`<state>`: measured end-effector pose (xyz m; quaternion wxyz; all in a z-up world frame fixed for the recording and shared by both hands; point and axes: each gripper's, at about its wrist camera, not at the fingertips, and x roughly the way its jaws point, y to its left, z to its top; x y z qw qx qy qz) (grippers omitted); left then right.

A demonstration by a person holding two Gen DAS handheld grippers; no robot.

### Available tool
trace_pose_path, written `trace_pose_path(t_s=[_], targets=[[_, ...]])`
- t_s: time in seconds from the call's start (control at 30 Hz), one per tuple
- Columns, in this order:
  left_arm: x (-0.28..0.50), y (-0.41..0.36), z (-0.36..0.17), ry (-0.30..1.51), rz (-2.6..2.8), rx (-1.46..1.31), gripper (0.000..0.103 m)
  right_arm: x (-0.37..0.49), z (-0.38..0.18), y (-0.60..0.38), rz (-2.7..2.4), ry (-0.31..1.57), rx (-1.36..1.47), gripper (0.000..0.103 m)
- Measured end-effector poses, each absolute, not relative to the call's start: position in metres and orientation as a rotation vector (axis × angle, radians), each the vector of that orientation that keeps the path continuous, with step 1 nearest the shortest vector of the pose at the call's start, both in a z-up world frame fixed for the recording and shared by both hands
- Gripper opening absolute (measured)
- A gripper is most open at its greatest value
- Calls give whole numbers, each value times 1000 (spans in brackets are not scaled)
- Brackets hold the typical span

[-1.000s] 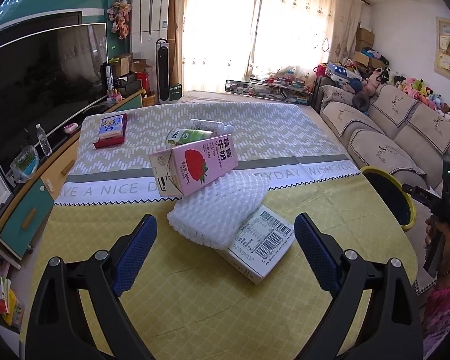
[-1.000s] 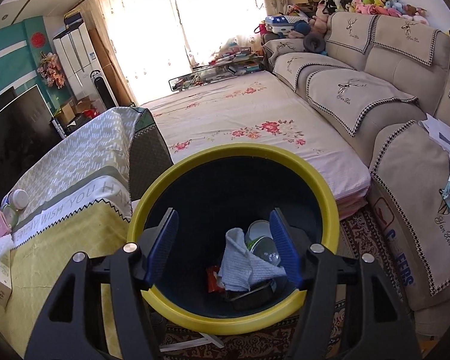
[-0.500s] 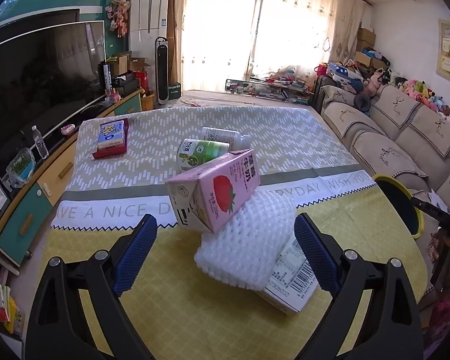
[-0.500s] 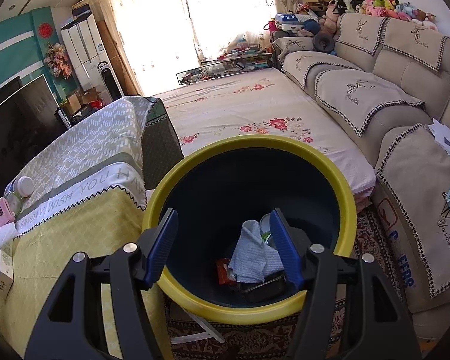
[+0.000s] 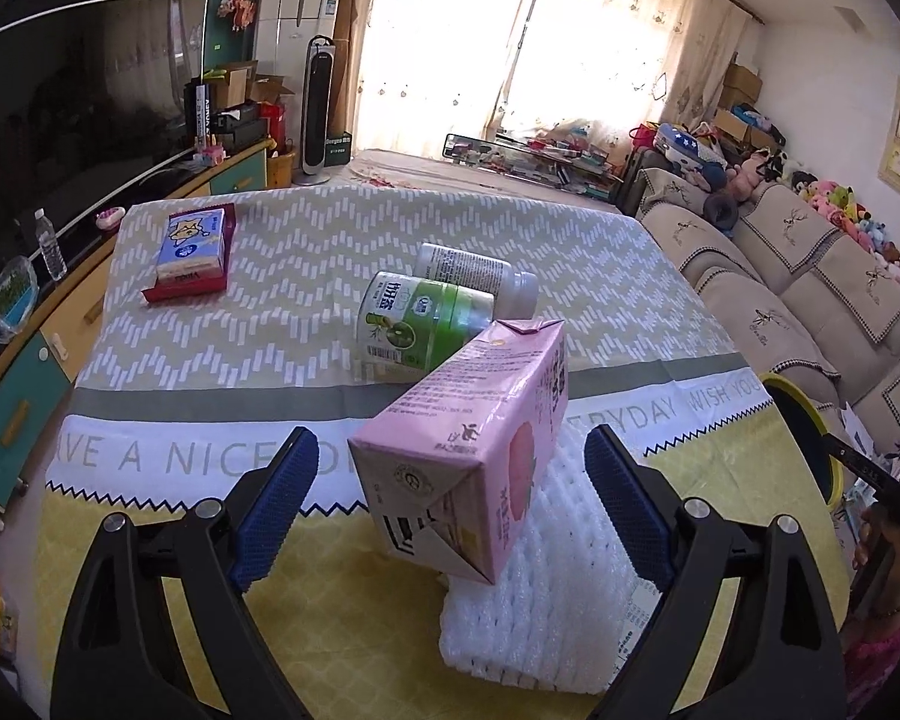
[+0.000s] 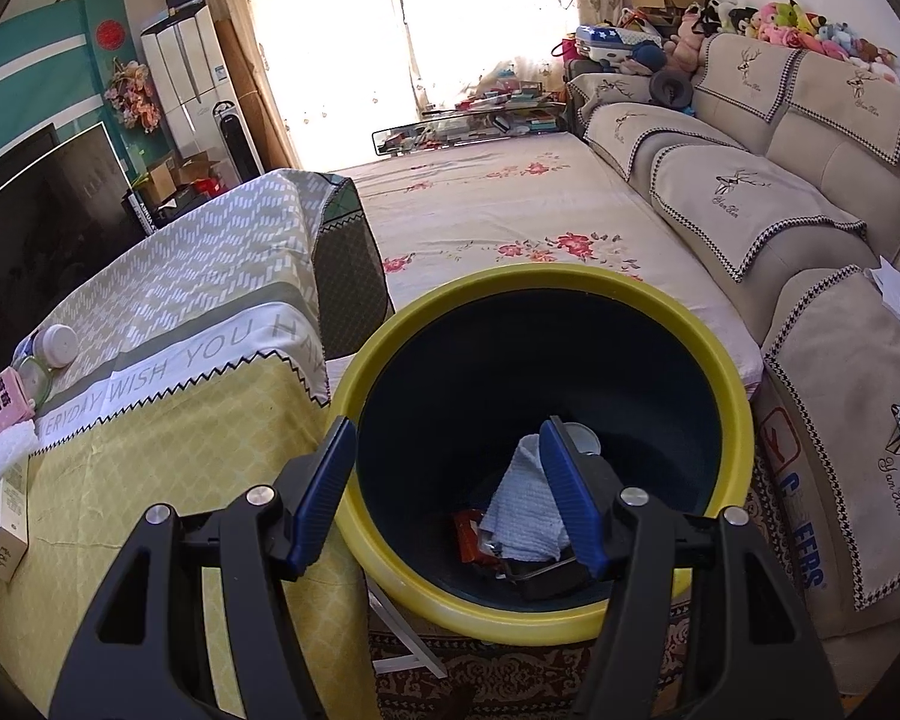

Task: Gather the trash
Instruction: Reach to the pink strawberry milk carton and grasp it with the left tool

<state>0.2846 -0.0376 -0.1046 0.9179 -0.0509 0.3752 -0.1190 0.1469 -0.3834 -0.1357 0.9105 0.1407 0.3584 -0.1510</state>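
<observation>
We see the left tongs [image 5: 450, 504] closing around the pink milk carton [image 5: 474, 450], pads not touching; it lies on white foam [image 5: 546, 600] on the tabletop [image 5: 330, 618]. The right tongs [image 6: 447, 492] hang half-open, empty, over the yellow-rimmed bin [image 6: 726, 396].

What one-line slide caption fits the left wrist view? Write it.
Left gripper, jaws closing, straddles a pink strawberry milk carton leaning on white foam wrap.

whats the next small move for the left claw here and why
Probably ease the left claw a little further forward around the pink milk carton. Its jaws are closing with the carton between them, but gaps show on both sides, and the carton leans on the white foam sheet, so a deeper grip seems safer.
</observation>
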Motion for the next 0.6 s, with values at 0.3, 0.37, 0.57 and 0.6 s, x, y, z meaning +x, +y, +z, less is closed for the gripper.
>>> trace_pose_path(t_s=[0.3, 0.37, 0.57, 0.6], targets=[[299, -41, -115, 794, -257, -93, 61, 147, -138, -382, -305, 745, 289, 60], [298, -42, -114, 792, -264, -93, 58, 147, -138, -382, -302, 746, 288, 60], [294, -46, -104, 772, -294, -103, 47, 146, -139, -382, -299, 743, 294, 60], [292, -49, -101, 763, -302, -96, 46, 145, -139, -382, -299, 742, 296, 60]])
